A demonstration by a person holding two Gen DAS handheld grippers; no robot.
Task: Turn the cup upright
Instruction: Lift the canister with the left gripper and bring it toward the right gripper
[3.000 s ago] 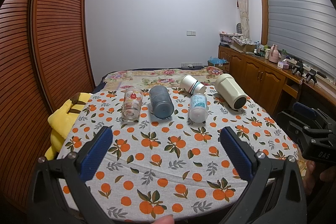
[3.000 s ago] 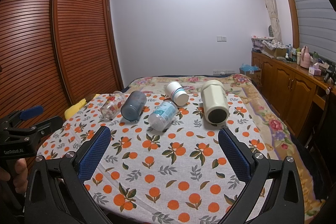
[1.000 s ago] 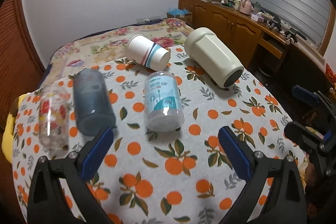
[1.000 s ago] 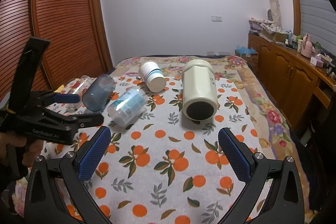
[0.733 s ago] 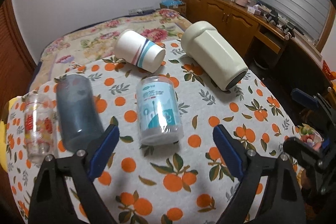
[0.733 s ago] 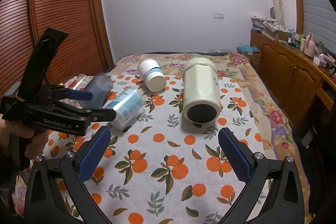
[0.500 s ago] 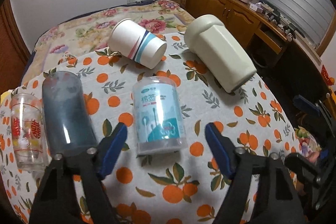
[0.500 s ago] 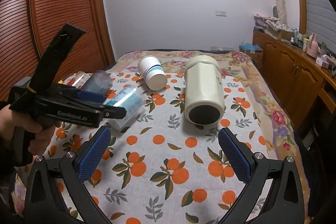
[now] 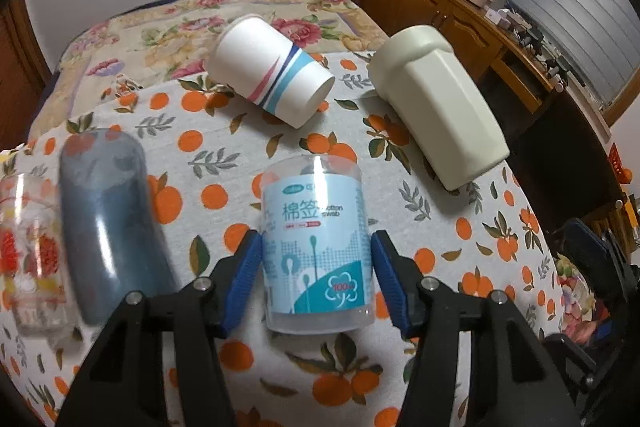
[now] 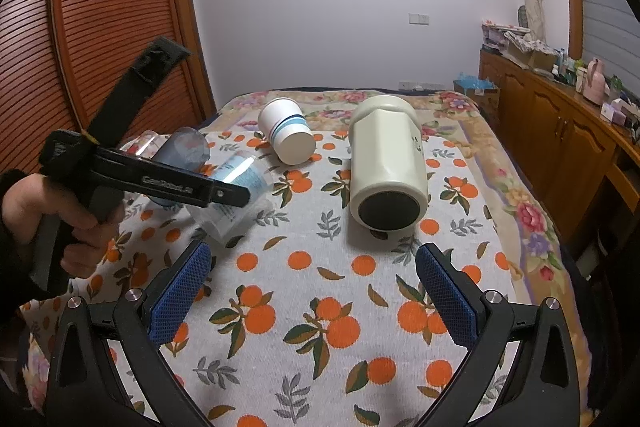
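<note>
1. Five containers are seen lying on their sides on the orange-print tablecloth [image 9: 192, 163]: a clear glass [image 9: 28, 255], a dark cup [image 9: 108, 235], a clear cotton-swab cup [image 9: 316, 251], a paper cup [image 9: 268, 79] and a cream tumbler [image 9: 436, 107].
2. Half a second ago the left gripper [image 9: 316, 279] was held wide and back from the cotton-swab cup. Now it has been brought in, and its blue pads are placed on both sides of the cup, touching it or nearly so.
3. A full squeeze cannot be told for sure, but the cup looks pinched. It is judged that lifting and tipping upright comes next.
4. The right gripper [image 10: 312, 291] is held wide above bare cloth, with nothing in it, near the cream tumbler.
5. In the right view, much of the cotton-swab cup is covered by the left tool. The clear glass is cut off at the edge and blurred. Which end of the swab cup is open is hard to make out.
</note>
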